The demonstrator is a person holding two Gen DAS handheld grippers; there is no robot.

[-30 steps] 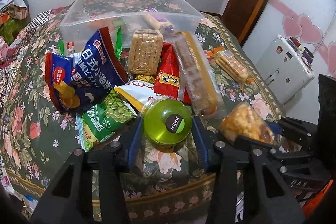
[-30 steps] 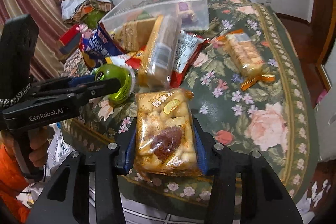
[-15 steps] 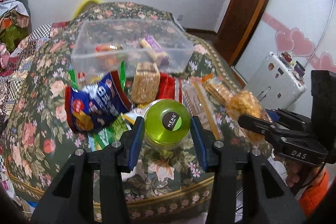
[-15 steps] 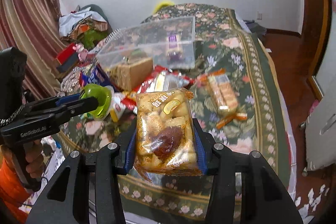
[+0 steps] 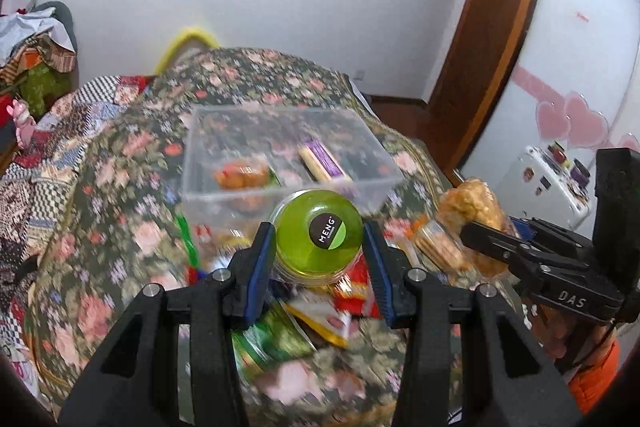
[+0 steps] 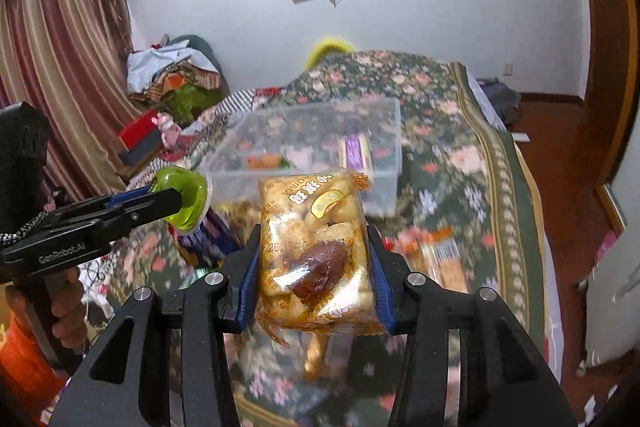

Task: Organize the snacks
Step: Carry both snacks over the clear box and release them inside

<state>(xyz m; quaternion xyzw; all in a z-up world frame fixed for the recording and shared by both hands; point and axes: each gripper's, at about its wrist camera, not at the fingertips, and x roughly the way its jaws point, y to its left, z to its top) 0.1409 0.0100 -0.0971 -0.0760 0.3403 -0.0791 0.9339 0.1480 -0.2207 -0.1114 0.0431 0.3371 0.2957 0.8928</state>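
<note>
The round dark sticker on the green jelly cup (image 5: 319, 231) reads "MENG", with a smaller line under it too tiny to make out. The right gripper (image 5: 472, 227) has "DAS" on its black body in the left wrist view, and the left gripper (image 6: 188, 201) says "GenRobot.AI" on its side. The pastry packet (image 6: 316, 259) has yellow characters, upside down — can't read them.
</note>
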